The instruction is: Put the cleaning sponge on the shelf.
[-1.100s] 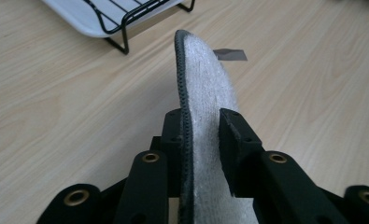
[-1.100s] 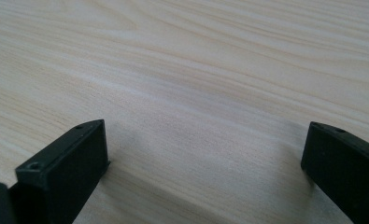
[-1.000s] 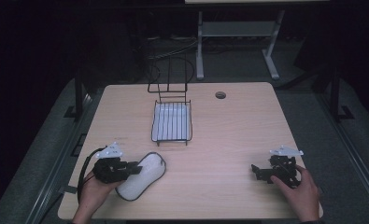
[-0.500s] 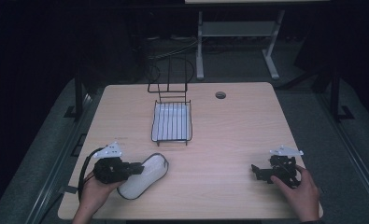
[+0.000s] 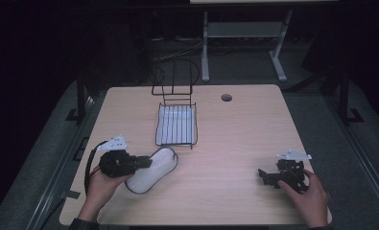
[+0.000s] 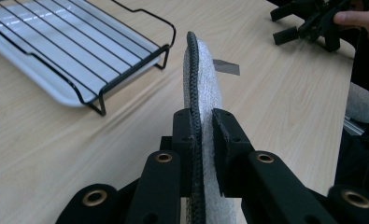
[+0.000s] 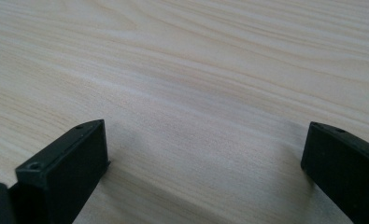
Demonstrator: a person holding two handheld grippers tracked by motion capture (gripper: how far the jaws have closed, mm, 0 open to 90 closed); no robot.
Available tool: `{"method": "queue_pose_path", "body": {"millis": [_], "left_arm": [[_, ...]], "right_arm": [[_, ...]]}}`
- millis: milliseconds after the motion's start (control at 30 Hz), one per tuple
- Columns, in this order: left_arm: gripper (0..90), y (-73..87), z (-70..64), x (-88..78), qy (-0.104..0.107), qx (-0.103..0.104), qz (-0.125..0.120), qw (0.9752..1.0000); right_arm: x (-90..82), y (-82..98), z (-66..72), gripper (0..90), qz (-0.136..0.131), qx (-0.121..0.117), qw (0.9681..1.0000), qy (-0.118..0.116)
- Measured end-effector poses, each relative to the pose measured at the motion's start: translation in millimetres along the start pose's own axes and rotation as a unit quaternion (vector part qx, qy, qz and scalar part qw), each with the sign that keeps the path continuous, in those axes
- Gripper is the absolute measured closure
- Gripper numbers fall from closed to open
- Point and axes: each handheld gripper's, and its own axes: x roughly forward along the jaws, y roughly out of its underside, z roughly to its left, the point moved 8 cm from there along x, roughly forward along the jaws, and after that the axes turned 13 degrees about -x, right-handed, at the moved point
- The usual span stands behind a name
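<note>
The pale wooden table [image 5: 225, 139] sits in a dark room. Ahead of the left gripper [image 5: 141, 163] stands a black wire rack [image 5: 176, 124] over a white tray [image 6: 28, 51]. That gripper's jaws pinch a grey oval pad [image 6: 205, 84] with a black edge, on edge. The right gripper [image 5: 264, 176], well apart, has its jaws spread wide over bare wood.

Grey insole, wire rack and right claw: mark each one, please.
Grey insole [image 6: 205, 70], left gripper view, on its felt face above the claw.
Wire rack [image 5: 176, 125], high view, on its grid.
Right claw [image 5: 265, 177], high view, between its tips.
</note>
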Motion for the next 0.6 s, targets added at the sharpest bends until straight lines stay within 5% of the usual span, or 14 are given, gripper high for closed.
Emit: {"method": "queue_pose_path", "body": {"millis": [600], "left_arm": [[79.7, -29.4, 10.7, 11.6, 0.004, -0.001, -0.014, 0.9999]], "right_arm": [[0.0, 0.0, 0.0, 0.2, 0.000, 0.000, 1.0000, 0.000]]}}
